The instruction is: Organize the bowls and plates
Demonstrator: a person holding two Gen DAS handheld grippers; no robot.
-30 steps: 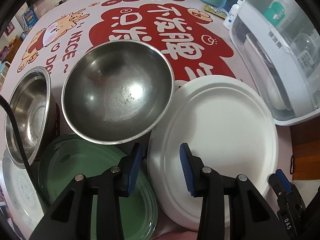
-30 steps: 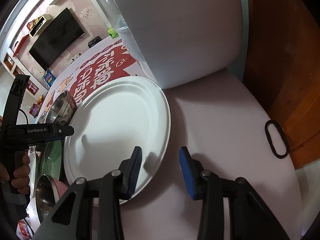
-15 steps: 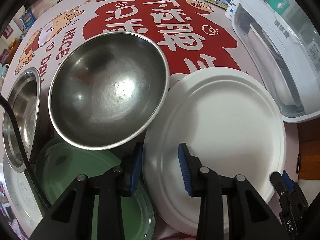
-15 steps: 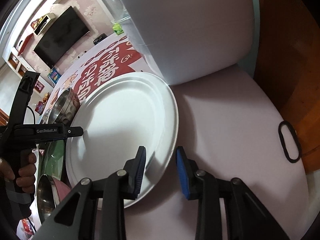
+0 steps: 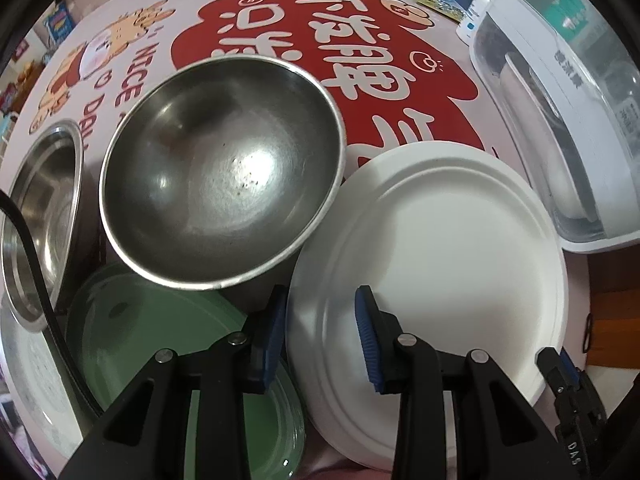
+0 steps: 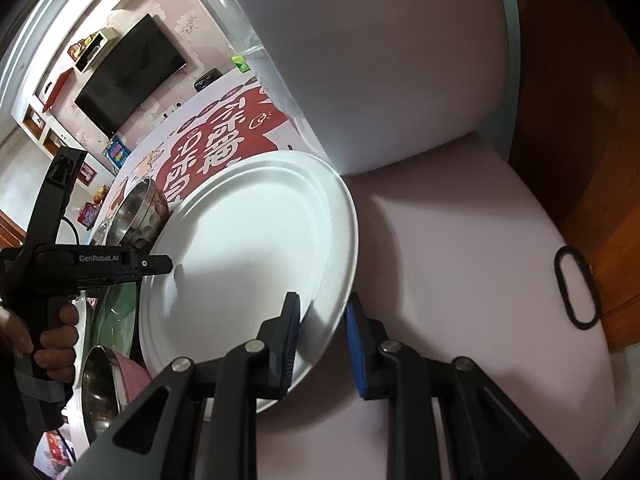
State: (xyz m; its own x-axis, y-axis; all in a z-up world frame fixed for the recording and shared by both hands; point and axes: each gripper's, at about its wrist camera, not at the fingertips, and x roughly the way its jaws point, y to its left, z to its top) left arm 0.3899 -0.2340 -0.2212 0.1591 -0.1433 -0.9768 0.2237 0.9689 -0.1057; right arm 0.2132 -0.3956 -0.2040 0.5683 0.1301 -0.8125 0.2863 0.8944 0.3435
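A: White plate location?

B: On the table, rim against the big steel bowl, beside the white cabinet.

A: Right gripper?

B: Jaws straddle the plate's near edge and have just been closing. Pad contact hidden by the rim; can't tell if it grips.

A: Left gripper?

B: Narrow gap, straddling the plate's opposite rim; one finger hangs over the green plate. Not clearly pinching.

A: Occlusions?

B: Green plate half under the bowl. Second steel bowl cut by frame edge and cable.
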